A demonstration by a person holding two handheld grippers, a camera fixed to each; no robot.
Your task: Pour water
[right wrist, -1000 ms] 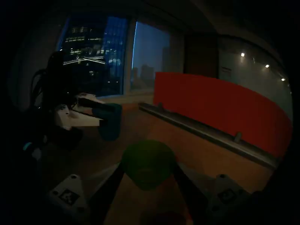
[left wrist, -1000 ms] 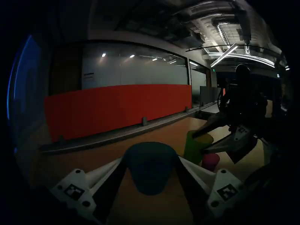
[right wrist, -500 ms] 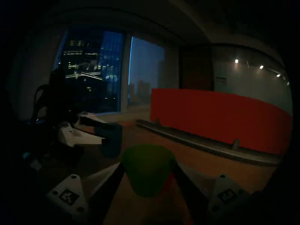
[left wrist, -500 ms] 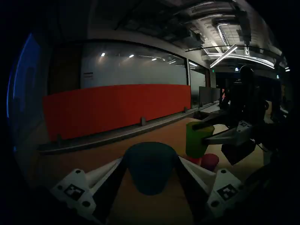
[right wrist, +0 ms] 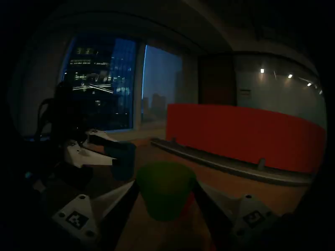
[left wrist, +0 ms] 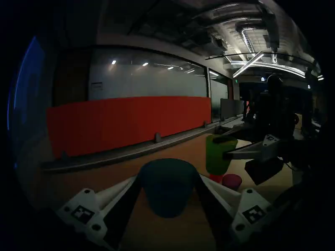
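Teal cup (left wrist: pixel 167 192) is sitting between the two fingers of my left gripper (left wrist: pixel 167 182), and I am pinching it from both sides, the jaws narrowed to the cup's width. In the left gripper view it is standing upright, near and central, over the wooden table (left wrist: pixel 184 150). My right gripper (right wrist: pixel 165 184) is clamping a green cup (right wrist: pixel 165 190) the same way, both fingers pressing on its sides.

In the left gripper view that green cup (left wrist: pixel 218 154) is hanging upright to the right and farther off, with the right gripper (left wrist: pixel 226 146) reaching in from the right. A pink cup (left wrist: pixel 231 181) is standing on the table just below and to the right of it. Something red is showing right under the green cup, too dim to tell.

In the right gripper view the left gripper (right wrist: pixel 114 154) is carrying the teal cup (right wrist: pixel 123 161) on the left, well apart from the green one. A red panel (left wrist: pixel 125 121) is running along the table's far edge.
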